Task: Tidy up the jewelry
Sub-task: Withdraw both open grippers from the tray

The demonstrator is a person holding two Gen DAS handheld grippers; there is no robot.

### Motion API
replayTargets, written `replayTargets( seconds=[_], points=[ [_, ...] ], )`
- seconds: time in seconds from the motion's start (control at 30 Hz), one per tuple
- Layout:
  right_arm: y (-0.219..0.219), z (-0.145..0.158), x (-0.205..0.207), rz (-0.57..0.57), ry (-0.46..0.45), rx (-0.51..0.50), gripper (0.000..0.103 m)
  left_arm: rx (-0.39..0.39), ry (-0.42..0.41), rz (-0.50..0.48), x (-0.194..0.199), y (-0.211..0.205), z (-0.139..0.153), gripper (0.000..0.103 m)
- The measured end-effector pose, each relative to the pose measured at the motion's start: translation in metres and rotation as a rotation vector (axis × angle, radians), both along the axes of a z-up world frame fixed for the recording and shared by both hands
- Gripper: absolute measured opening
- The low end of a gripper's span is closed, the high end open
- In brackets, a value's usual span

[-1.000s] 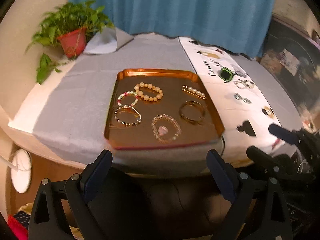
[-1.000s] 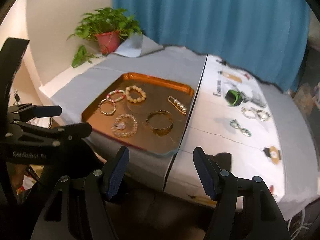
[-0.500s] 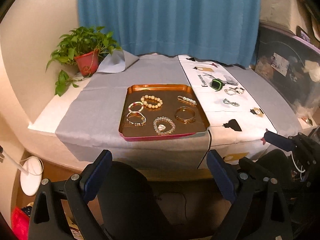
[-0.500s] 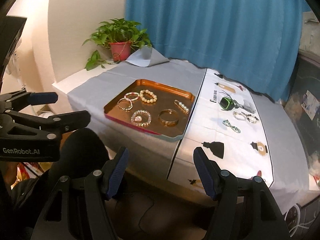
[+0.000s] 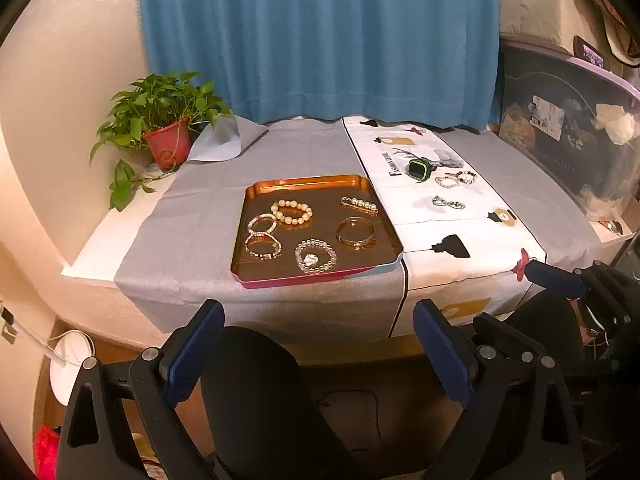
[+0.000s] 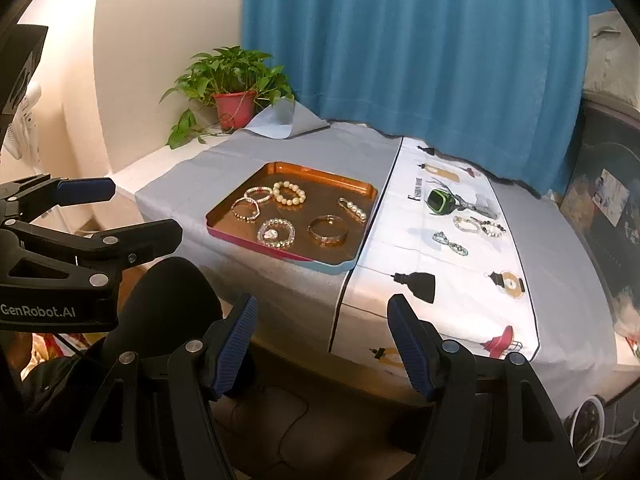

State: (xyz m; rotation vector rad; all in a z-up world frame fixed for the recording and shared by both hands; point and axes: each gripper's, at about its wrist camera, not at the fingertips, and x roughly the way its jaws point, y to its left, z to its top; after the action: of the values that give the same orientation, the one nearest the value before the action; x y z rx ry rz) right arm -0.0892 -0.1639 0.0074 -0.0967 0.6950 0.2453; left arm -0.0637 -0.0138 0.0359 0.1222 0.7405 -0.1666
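Observation:
A copper tray [image 5: 316,182] on the grey cloth holds a pearl bracelet [image 5: 291,212], a pearl hair clip [image 5: 359,205], a gold bangle [image 5: 355,233], a clear bead bracelet [image 5: 315,256] and two thin bead bracelets [image 5: 262,236]. To its right, a white printed cloth [image 6: 460,292] carries a green watch [image 6: 438,200] and two more bracelets [image 6: 450,242]. My left gripper [image 5: 316,320] hangs open and empty off the table's front edge, well short of the tray. My right gripper [image 6: 322,312] is likewise open and empty, in front of the white cloth.
A potted plant [image 5: 164,136] stands at the back left corner, before a blue curtain [image 5: 320,40]. A clear storage bin [image 5: 572,140] sits to the right of the table. A dark-clothed knee [image 5: 256,392] lies below the grippers.
Both grippers have drawn back and up from the table, so the tray looks smaller and farther. Their jaws stay as wide as before. The jewelry has not moved.

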Motion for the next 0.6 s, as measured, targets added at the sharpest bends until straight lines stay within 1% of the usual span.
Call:
replayTargets(
  seconds=[0.6],
  points=[
    [-0.003, -0.0064, 0.0063, -0.009, 0.029, 0.005, 0.069, 0.015, 0.016, -0.013, 0.0049, -0.0055, -0.0036, 0.094]
  ],
)
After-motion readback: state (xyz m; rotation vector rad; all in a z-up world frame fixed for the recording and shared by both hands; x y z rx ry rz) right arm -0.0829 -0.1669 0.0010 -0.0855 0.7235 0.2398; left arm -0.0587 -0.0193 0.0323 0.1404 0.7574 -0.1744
